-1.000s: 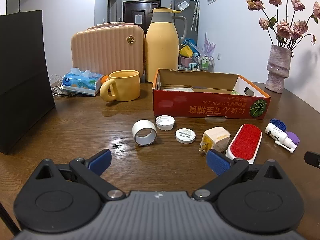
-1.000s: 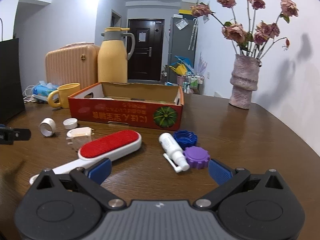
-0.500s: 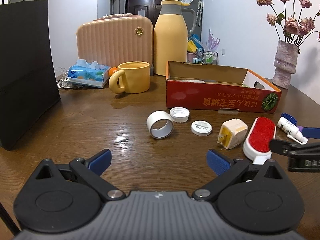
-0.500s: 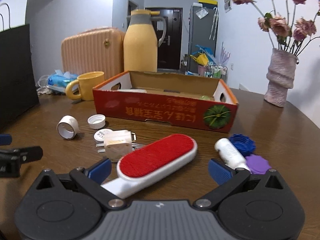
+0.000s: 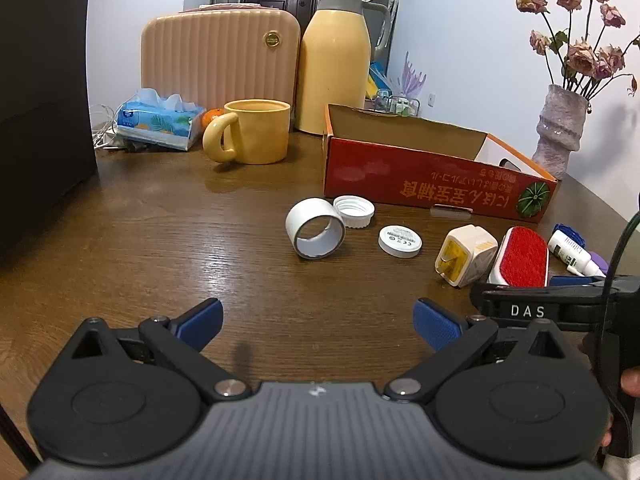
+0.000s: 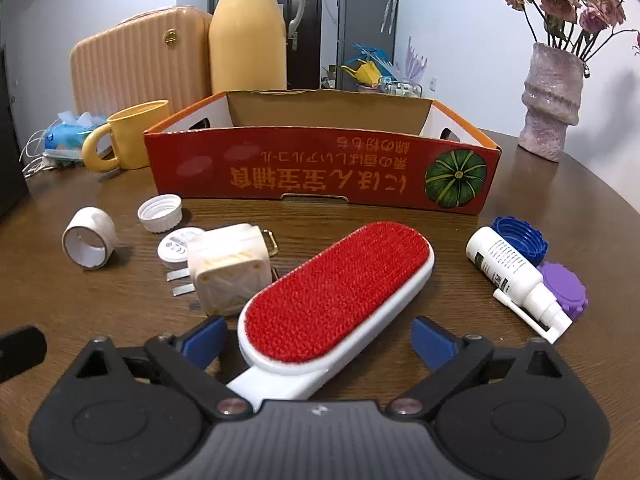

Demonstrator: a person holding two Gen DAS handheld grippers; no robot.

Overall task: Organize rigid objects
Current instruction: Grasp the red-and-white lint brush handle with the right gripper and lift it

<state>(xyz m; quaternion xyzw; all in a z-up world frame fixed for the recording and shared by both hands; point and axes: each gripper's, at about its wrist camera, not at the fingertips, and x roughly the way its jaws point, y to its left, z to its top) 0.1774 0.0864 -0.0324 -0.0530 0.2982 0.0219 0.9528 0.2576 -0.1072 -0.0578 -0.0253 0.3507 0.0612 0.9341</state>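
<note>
A red-and-white lint brush [image 6: 340,292] lies on the wooden table, its near end between the open fingers of my right gripper [image 6: 316,340], not clamped. Beside it lie a cream plug adapter [image 6: 226,268], a white tape roll [image 6: 90,248], a white cap [image 6: 160,213], a white disc [image 6: 178,246], a white spray bottle [image 6: 516,276], a blue cap [image 6: 520,238] and a purple cap [image 6: 564,290]. The open red cardboard box [image 6: 320,176] stands behind them. My left gripper [image 5: 318,322] is open and empty, short of the tape roll [image 5: 316,234].
A yellow mug [image 5: 252,132], a yellow thermos [image 5: 336,60], a peach case [image 5: 220,60], a tissue pack [image 5: 158,118] and a black bag [image 5: 40,100] stand at the back left. A vase of dried flowers [image 6: 552,92] stands at the back right.
My right gripper has moved forward and left until the lint brush's near end lies between its fingers. My left gripper has shifted slightly left; the right gripper now shows beside it.
</note>
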